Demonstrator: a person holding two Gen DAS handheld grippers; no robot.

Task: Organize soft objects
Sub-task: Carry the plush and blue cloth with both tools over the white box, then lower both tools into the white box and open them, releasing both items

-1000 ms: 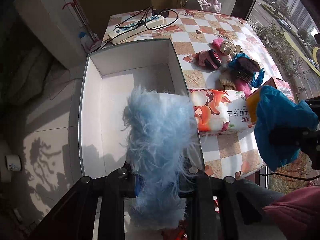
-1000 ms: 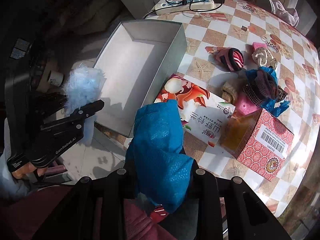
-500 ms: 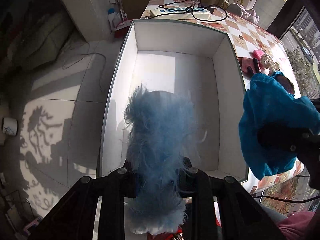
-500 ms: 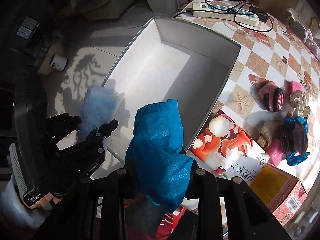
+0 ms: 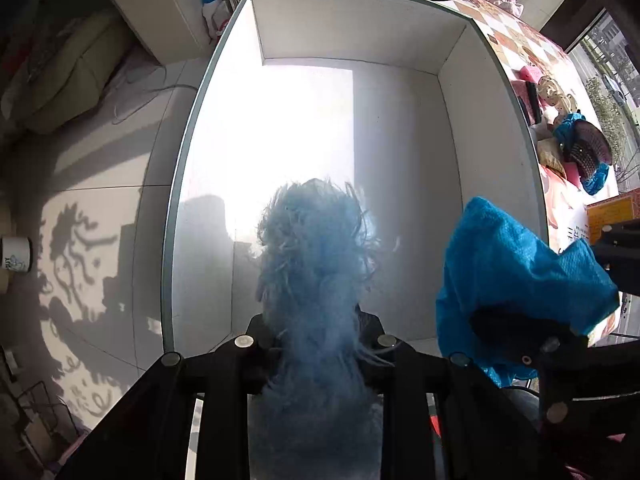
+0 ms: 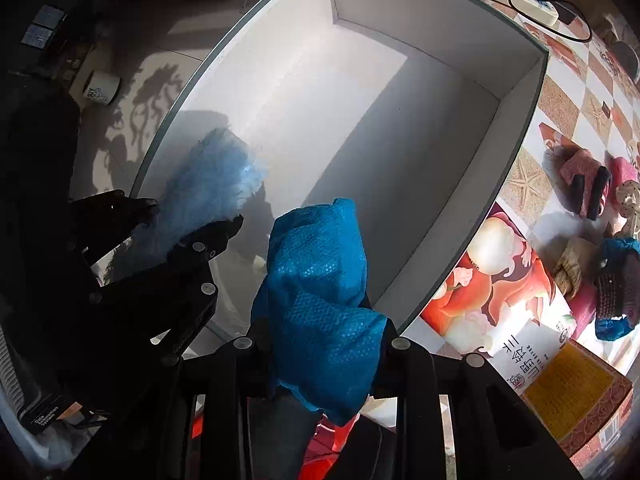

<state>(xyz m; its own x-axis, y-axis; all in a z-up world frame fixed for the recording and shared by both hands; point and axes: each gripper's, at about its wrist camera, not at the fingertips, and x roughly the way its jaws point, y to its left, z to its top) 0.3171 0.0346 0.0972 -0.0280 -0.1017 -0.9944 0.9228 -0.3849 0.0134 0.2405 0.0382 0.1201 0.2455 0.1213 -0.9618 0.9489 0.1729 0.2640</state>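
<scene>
The left hand-held gripper (image 5: 316, 344) is clamped on a fluffy pale-blue furry piece (image 5: 316, 264); the right hand-held gripper (image 6: 320, 344) pinches a bright blue textured cloth (image 6: 320, 280) — both hang over the empty white rectangular box (image 6: 516, 92). Beyond, small knitted items (image 6: 588, 184) lie on the chequered tabletop (image 6: 560, 96).

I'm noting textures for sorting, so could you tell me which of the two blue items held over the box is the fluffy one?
The pale blue fluffy item in the left gripper; the right gripper holds a deeper blue, dimpled cloth without loose fibres.
</scene>
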